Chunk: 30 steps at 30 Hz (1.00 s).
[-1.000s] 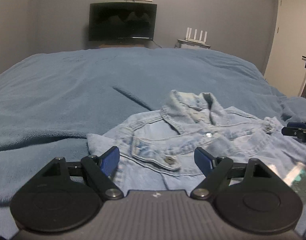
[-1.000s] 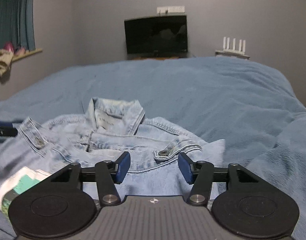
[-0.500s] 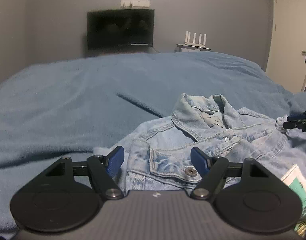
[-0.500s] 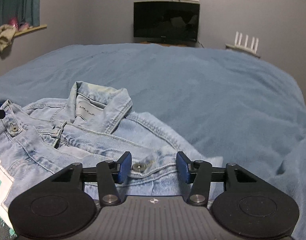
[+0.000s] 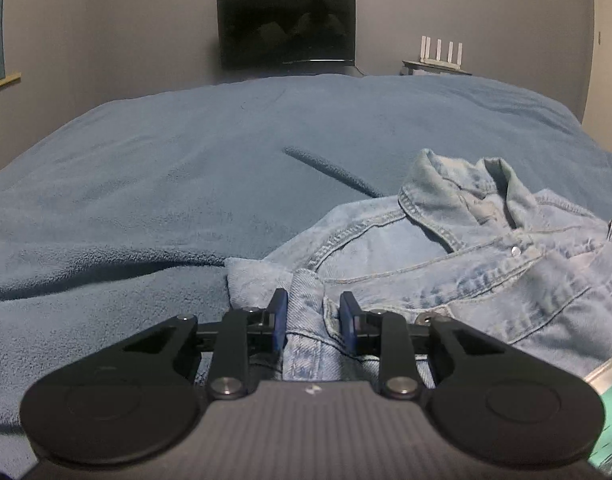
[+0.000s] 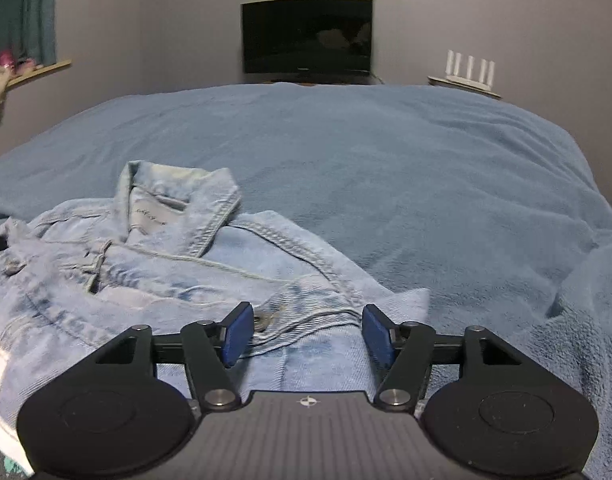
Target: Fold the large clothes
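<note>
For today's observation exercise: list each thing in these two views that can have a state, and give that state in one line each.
Denim jacket: spread on the bed, collar up, unfolded.
Left gripper: jaws closing, jacket edge bunched between them.
Right gripper: jaws opening over the jacket's buttoned cuff, no grip.
Blanket: spread, rumpled.
Television: off.

I can find only one piece of writing: a pale neck label point(image 6: 148, 216) sewn inside the collar of the denim jacket point(image 6: 178, 276) carries a line of dark script (too small and blurred for me to make out any letters).
</note>
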{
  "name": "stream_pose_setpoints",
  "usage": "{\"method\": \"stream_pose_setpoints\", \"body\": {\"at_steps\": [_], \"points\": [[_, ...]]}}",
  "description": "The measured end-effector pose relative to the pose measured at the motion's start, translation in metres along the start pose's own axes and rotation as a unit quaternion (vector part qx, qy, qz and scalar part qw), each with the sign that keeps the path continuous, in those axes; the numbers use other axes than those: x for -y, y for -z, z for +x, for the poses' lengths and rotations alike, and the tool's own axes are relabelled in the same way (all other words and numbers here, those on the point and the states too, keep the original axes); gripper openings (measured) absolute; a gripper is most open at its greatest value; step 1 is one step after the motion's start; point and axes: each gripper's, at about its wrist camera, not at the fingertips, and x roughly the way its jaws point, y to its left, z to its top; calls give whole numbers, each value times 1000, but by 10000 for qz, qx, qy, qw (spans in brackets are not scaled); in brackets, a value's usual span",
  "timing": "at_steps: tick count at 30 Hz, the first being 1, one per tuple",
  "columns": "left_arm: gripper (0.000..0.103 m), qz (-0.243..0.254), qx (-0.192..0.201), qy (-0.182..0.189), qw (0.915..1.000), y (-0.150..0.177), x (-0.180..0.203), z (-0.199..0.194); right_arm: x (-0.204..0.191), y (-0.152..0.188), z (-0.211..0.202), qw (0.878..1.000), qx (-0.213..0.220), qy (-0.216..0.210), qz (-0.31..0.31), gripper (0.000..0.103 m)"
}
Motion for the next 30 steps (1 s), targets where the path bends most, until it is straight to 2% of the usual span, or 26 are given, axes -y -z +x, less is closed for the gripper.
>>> {"method": "stream_pose_setpoints", "body": {"at_steps": [4, 6, 7, 10, 11, 12, 13, 15, 18, 22, 24, 27, 29, 30], "points": [[25, -45, -51, -2, 10000, 2, -2, 5, -4, 1, 9, 9999, -102, -64, -61, 69], [25, -275, 39, 38, 9996, 2, -7, 1, -13, 3, 6, 9992, 22, 81, -393, 55], [24, -438, 145, 69, 9989, 2, -10, -4, -18, 3, 3, 9981, 86, 274, -553, 29], [21, -659, 463, 156, 9966, -2, -14, -19, -24, 3, -16, 9953, 526, 455, -669, 23], [19, -598, 535, 124, 9967, -3, -13, -22, -22, 2, -21, 9944, 681, 504, -634, 23], [9, -528, 538, 35, 9971, -4, -12, -21, -20, 1, -24, 9937, 778, 589, -544, 23], [10, -456, 440, -77, 9980, -3, -12, -16, -15, 0, -23, 9943, 761, 611, -422, 22], [9, -526, 130, -131, 9984, 2, -15, -1, -6, 1, -7, 9965, 408, 721, -136, 23], [9, -356, 36, -242, 9991, 7, -11, 9, 3, 4, 13, 9960, 68, 852, 269, 26], [12, -280, 24, -322, 9991, 9, -9, 12, 11, 4, 17, 9959, 8, 745, 513, 28], [13, -286, 72, -325, 9990, 8, -10, 9, 19, 6, 12, 9948, 94, 682, 745, 37], [21, -315, 170, -381, 9986, 6, -10, 2, 20, 6, -3, 9936, 399, 657, 825, 47], [36, -367, 266, -427, 9981, 3, -9, -8, 13, 6, -17, 9927, 655, 802, 614, 49], [53, -386, 385, -408, 9977, 2, -7, -16, 9, 6, -25, 9925, 801, 803, 465, 49]]}}
